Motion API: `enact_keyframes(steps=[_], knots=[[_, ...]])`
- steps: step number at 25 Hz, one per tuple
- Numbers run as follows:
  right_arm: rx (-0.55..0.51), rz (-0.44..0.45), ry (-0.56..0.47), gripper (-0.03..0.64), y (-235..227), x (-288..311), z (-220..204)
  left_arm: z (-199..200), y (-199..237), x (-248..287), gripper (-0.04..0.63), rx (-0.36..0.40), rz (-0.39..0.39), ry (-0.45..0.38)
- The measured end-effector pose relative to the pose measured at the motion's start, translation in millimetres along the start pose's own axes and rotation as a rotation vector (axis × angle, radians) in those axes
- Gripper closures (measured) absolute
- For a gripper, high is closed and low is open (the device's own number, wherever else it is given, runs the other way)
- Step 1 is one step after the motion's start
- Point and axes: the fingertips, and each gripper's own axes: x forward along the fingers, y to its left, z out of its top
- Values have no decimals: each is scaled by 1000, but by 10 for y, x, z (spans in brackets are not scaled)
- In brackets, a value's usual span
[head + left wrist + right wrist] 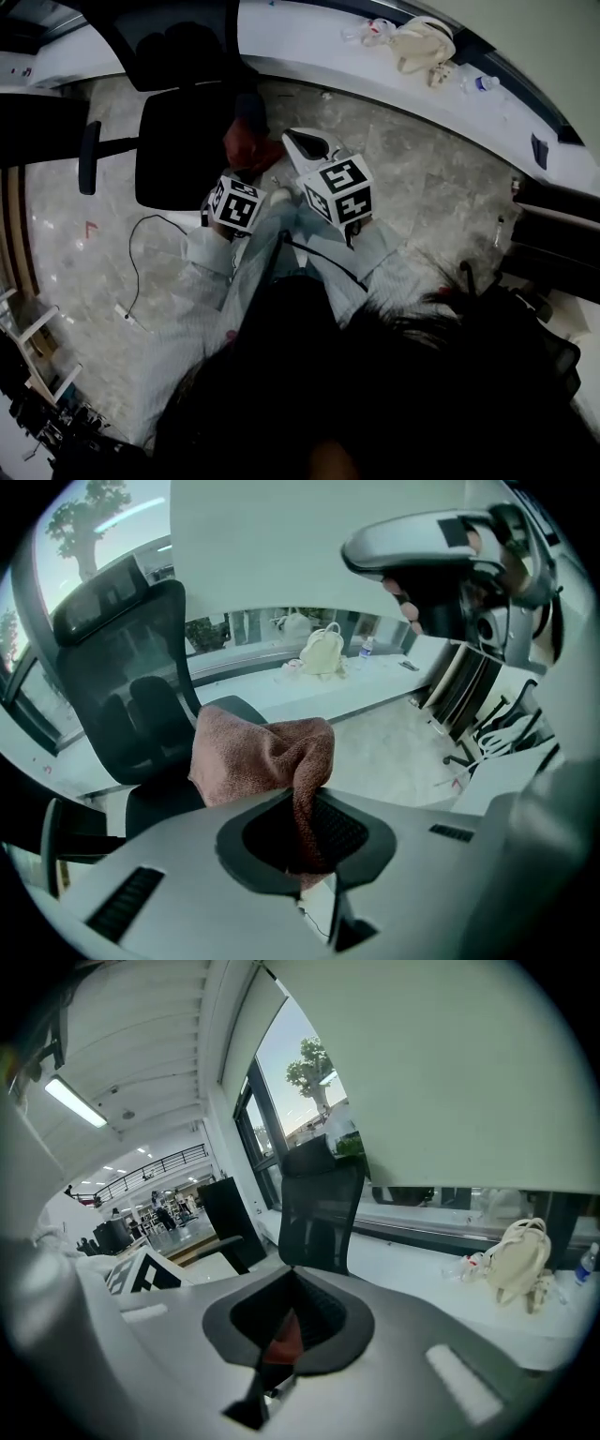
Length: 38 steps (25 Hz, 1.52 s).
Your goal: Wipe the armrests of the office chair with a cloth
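**Cloth gripped, armrests not yet wiped**

The office chair stands at the left, its armrest untouched. The step looks like the approach; next the cloth must press flat on an armrest. The left gripper pinches it, jaws almost together, near the seat. The right gripper is clenched and apart from the cloth.

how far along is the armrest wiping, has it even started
Done: the cloth is picked up, pinched in the fingers of the left gripper. In hand: it hangs by the seat edge of the office chair, with the right gripper empty beside it. Left: the wiping itself. The far armrest has nothing on it, and no view shows the cloth on either armrest.
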Motion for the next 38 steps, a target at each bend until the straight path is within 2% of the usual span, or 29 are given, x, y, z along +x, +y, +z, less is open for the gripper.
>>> enact_keyframes(steps=[4,7,12,18,24,28,34,38], knots=[[-7,22,9,615,75,21,15,-100,-80,-77,563,36,-14,38],[2,14,22,615,51,32,-8,-31,14,-52,563,31,-22,26],[37,-25,43,615,-117,23,-143,370,449,223,563,14,7,-27],[101,-97,68,615,-378,-73,-370,857,883,574,563,-31,20,-39],[142,-141,55,615,-514,-224,-410,1076,1031,688,563,-46,73,-38],[142,-138,49,615,-509,-250,-383,975,893,606,563,-54,65,-34],[129,-115,25,615,-408,-257,-278,577,529,363,563,7,43,-40],[104,-94,2,615,-289,-222,-129,262,299,143,563,-16,10,-43]])
